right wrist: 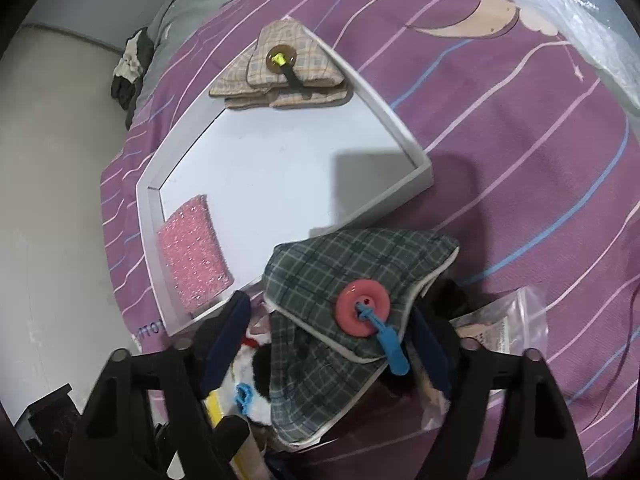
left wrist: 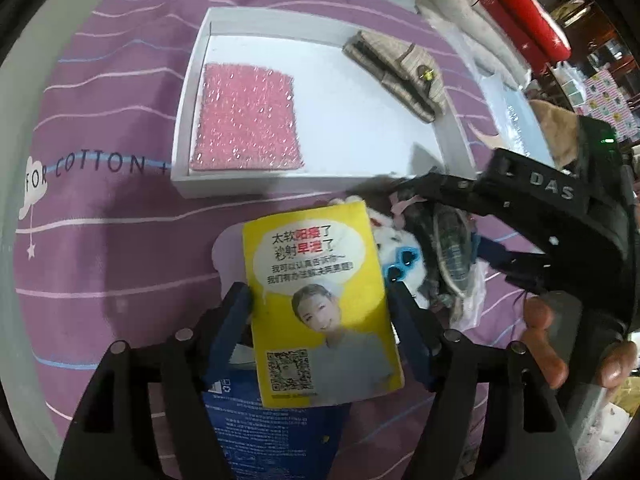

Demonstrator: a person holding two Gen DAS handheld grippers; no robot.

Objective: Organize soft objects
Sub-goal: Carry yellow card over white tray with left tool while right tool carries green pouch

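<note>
Right now my left gripper [left wrist: 320, 320] has its 2 blue fingers [left wrist: 234, 312] on either side of a yellow tissue pack [left wrist: 320, 304], the pads at its edges, so I read it as grasped. Beyond those fingertips sits a white tray [left wrist: 188, 120] on the purple sheet [left wrist: 100, 120], holding a pink sponge [left wrist: 246, 116] and a beige plaid pouch [left wrist: 396, 76]. My right gripper [right wrist: 332, 332] straddles a green plaid pouch [right wrist: 340, 264] with a red button [right wrist: 362, 306]; whether the pads press it I cannot tell. Under that pouch, near the left finger, lies a plush toy [right wrist: 252, 372]. A hand [left wrist: 560, 352] holds the right gripper.
</note>
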